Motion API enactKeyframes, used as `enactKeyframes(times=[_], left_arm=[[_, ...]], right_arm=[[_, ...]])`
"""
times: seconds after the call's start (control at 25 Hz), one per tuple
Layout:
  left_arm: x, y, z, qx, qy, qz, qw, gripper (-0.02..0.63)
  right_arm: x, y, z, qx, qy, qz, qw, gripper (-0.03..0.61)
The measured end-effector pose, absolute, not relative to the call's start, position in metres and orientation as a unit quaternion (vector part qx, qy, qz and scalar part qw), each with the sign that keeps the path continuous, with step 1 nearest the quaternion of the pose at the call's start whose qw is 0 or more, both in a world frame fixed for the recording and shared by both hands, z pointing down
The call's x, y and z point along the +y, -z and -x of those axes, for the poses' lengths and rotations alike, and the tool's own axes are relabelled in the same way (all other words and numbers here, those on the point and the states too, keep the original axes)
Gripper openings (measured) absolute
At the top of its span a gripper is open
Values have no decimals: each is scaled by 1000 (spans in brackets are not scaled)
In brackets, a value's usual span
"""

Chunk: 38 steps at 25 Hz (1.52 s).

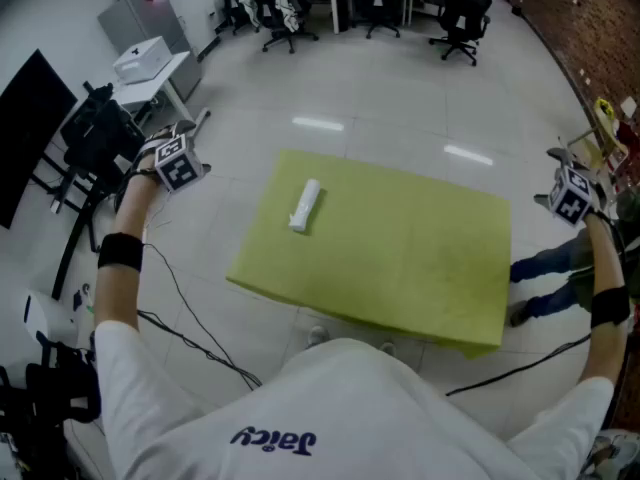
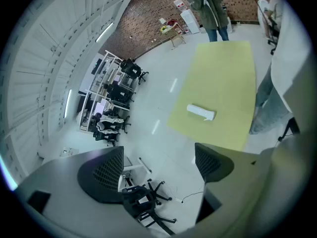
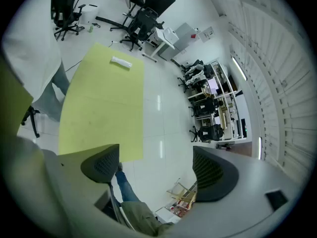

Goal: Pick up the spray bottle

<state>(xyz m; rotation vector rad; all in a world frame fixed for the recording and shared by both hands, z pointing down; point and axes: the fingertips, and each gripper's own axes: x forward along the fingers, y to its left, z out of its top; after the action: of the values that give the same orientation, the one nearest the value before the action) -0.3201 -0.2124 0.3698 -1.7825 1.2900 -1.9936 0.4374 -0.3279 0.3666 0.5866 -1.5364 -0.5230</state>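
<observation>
A white spray bottle (image 1: 305, 206) lies on its side near the far left part of the yellow-green table (image 1: 400, 258). My left gripper (image 1: 190, 133) is held out over the floor, well left of the table, and stands open with nothing in it. Far off the table's right edge, my right gripper (image 1: 565, 168) is open and empty too. The left gripper view shows its wide jaws (image 2: 158, 167) over the floor, with the bottle (image 2: 200, 112) lying on the table (image 2: 223, 78) beyond. In the right gripper view, the bottle (image 3: 121, 62) is small at the table's far end, past the open gripper (image 3: 156, 167).
A person in blue jeans (image 1: 545, 268) stands by the table's right side. Left of the table are a black monitor (image 1: 30, 128), a black chair (image 2: 143, 202) and a white cart (image 1: 150, 63). Cables (image 1: 190, 318) trail on the floor. Office chairs (image 1: 460, 13) and desks line the back.
</observation>
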Motion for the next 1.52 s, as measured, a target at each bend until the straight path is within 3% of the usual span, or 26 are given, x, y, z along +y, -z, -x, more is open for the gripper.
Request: enactKeyframes(times=[0.52,1.52], left_arm=[[-191,-393,308,426,647,626,90,457],[-126,-489,327,500,558,662,-20,457]], right_arm=[[-360,-360,-353,-700,290,-176,629,477],[-426,-409,-135,-703,382,33,599,477]])
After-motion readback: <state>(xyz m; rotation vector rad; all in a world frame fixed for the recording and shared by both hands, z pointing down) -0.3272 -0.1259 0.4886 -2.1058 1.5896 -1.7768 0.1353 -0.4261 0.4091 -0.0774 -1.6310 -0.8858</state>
